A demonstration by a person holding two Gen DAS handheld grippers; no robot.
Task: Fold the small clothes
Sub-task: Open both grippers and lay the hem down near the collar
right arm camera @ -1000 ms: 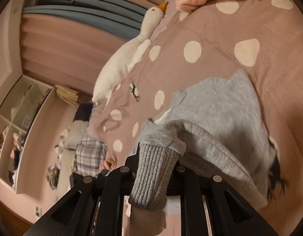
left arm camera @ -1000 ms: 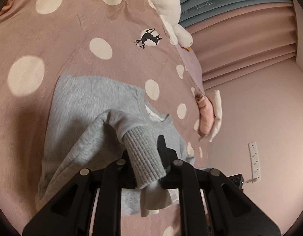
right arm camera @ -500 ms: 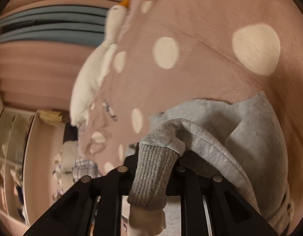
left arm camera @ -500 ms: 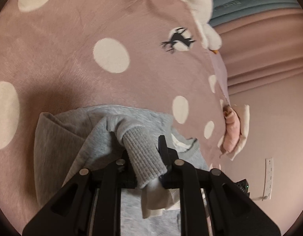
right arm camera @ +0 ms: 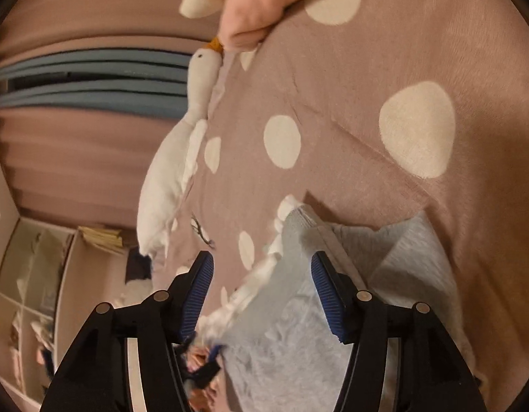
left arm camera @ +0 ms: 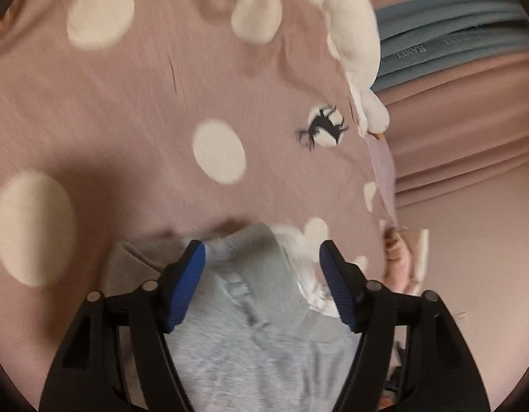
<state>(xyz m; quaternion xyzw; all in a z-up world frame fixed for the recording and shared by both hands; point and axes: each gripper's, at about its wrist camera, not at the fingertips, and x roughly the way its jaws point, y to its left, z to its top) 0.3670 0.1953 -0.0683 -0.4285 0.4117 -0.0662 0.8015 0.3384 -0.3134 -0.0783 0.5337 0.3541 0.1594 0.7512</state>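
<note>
A small grey sweatshirt lies on the pink polka-dot bedspread, its sleeves folded in over the body. My left gripper is open just above it, with a ribbed sleeve cuff lying loose between the blue pads. In the right wrist view the same sweatshirt lies under my right gripper, which is open and empty, with a folded sleeve to its right. Both views are blurred by motion.
A white plush goose lies along the far edge of the bedspread; it also shows in the right wrist view. A pink folded cloth lies near it. Pink curtains hang behind. Shelves stand beyond the bed.
Both grippers were shut on the grey ribbed sleeve cuffs. Both have now opened and let the cuffs drop onto the sweatshirt body.
</note>
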